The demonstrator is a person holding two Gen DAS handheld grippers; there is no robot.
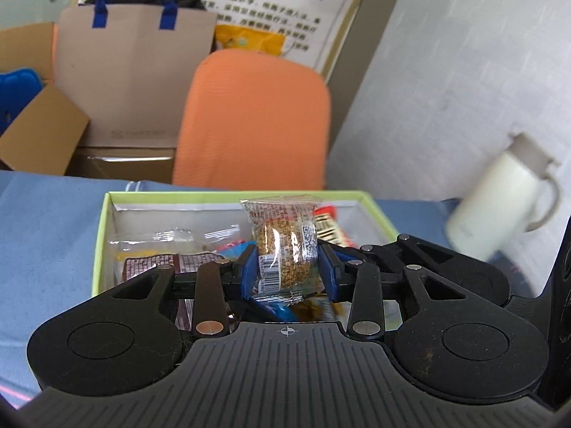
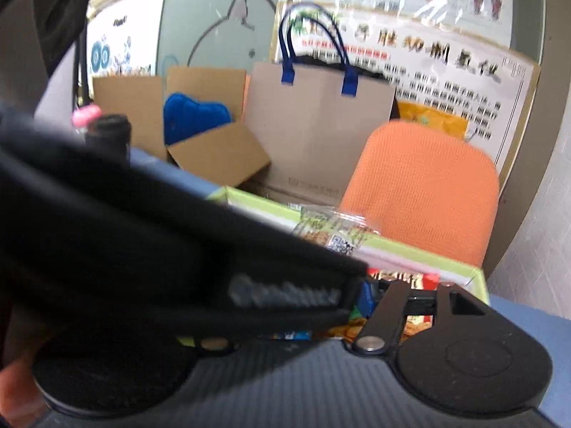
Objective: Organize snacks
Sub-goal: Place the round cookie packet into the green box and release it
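In the left wrist view, the left gripper (image 1: 287, 267) has its blue fingers (image 1: 249, 267) pinching a clear snack packet (image 1: 283, 249) of brown crumbly bar, held upright between them. Just beyond the fingers sits a green-rimmed box (image 1: 103, 221) with more wrapped snacks inside, on the blue-covered bench (image 1: 46, 214). Right of the fingers stands a white jug (image 1: 499, 196); far ahead is an orange chair (image 1: 257, 121). In the right wrist view, a blurred black body hides most of the right gripper (image 2: 389, 303); I cannot tell whether its fingers are spread or pressed. The snack packet (image 2: 332, 230) and green-rimmed box (image 2: 410, 249) show ahead.
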